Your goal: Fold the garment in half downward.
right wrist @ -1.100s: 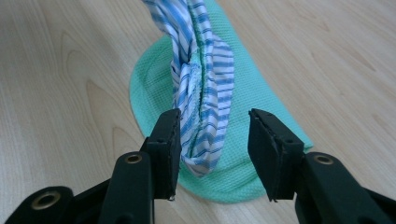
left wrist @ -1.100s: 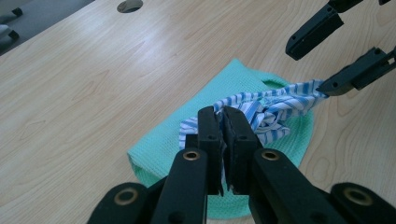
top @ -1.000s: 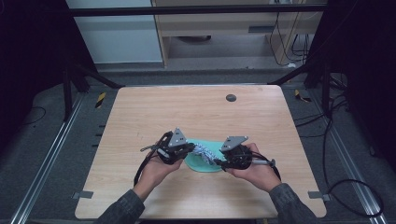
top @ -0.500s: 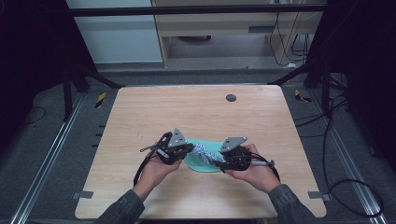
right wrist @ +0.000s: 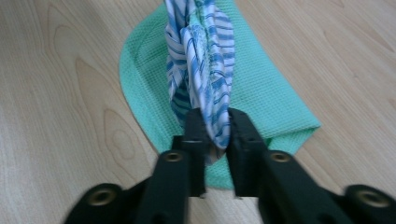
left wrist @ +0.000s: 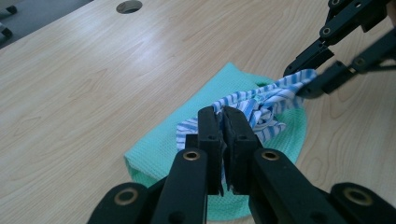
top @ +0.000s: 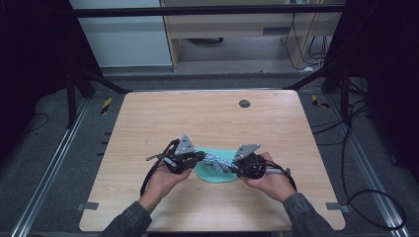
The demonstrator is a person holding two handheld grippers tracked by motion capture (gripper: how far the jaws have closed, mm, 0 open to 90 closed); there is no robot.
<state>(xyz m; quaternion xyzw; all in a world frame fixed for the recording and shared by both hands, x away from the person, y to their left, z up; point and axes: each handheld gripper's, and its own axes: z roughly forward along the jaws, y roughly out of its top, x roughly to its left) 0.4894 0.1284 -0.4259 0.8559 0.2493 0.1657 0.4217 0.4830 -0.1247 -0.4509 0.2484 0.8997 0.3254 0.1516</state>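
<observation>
A blue-and-white striped cloth (top: 217, 160) is bunched and stretched between both grippers, just above a mint green waffle-weave cloth (top: 213, 174) lying flat on the wooden table (top: 207, 118). My left gripper (left wrist: 223, 116) is shut on one end of the striped cloth (left wrist: 261, 102). In the left gripper view the right gripper (left wrist: 306, 79) pinches the far end. My right gripper (right wrist: 215, 126) has just been closing, and its pads now press on the striped cloth (right wrist: 201, 51), with the green cloth (right wrist: 261, 88) under it. In the high view the left gripper (top: 200, 157) and right gripper (top: 233, 167) face each other near the front edge.
A round grommet hole (top: 244, 103) sits at the table's back right, also seen as a hole (left wrist: 129, 6) in the left gripper view. Cables trail off the right side of the table. Bare wood lies behind and to both sides of the cloths.
Both hands stay where they were over the cloths. No shift of the cloths shows in the high view.
</observation>
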